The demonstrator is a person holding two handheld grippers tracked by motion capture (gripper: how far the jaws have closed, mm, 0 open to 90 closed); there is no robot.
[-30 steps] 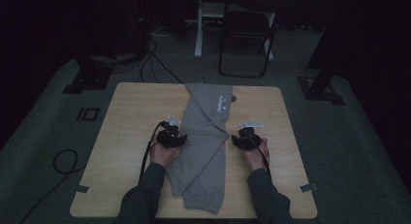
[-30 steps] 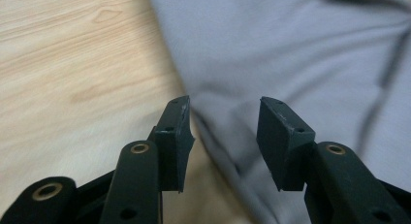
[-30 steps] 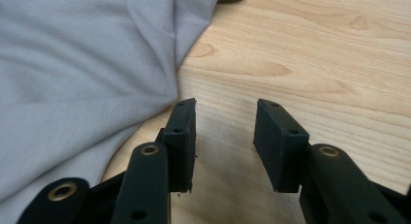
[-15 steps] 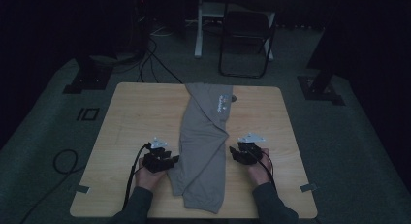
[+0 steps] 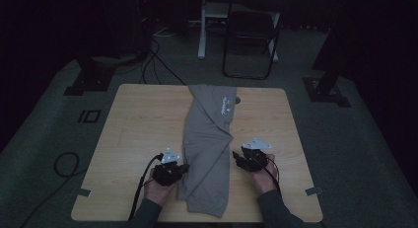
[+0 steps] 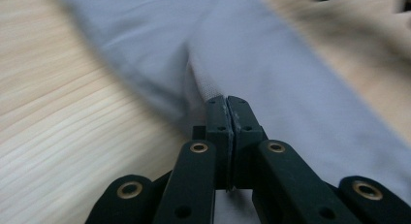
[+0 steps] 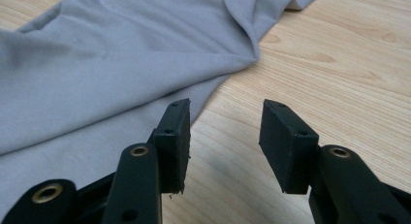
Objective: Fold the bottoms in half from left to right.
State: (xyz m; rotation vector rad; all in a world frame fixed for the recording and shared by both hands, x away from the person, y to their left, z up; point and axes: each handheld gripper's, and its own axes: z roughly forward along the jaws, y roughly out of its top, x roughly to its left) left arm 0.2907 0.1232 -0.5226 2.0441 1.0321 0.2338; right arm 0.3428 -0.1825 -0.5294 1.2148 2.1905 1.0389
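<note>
A grey garment lies folded lengthwise down the middle of the wooden table, with a small print near its far end. My left gripper is at the garment's left edge near the front. Its jaws have just been closing, and in the left gripper view they are shut on a raised fold of the grey cloth. My right gripper is at the garment's right edge. It is open, having widened a little, with bare wood between its pads and the cloth beside its left pad.
A black folding chair and a white post stand on the floor beyond the table. Dark stand bases flank the far corners. A cable loop lies on the floor at the left. Bare wood lies on both sides of the garment.
Both hands have slid back along the garment's sides toward the table's near edge. The left gripper has closed on the garment's left edge.
</note>
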